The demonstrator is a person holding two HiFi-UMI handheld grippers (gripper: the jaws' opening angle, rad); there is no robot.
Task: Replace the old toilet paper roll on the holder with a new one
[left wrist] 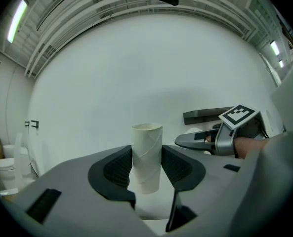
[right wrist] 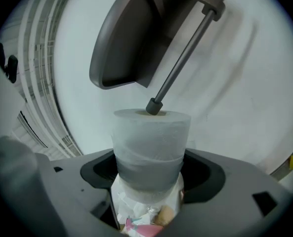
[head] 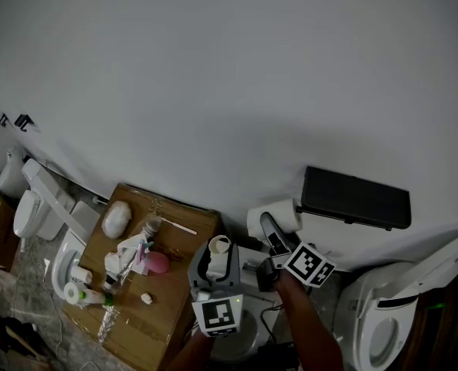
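Observation:
The empty cardboard tube [left wrist: 147, 154] stands upright between the jaws of my left gripper [left wrist: 147, 166], which is shut on it; the head view shows that gripper [head: 217, 250] with the tube [head: 218, 246] low in the middle. My right gripper [right wrist: 148, 169] is shut on a new white toilet paper roll [right wrist: 150, 142]. The roll's core hole meets the tip of the holder's rod [right wrist: 154, 106], under the dark holder cover [right wrist: 136, 33]. In the head view the roll [head: 286, 213] is just left of the black wall holder [head: 356, 198], with the right gripper [head: 269, 229] on it.
A cardboard box [head: 178, 300] at the lower left carries several small items, among them a pink one [head: 157, 263]. A white toilet [head: 35, 207] stands at the far left, and another toilet [head: 391, 315] at the lower right. The white wall [head: 229, 76] fills the background.

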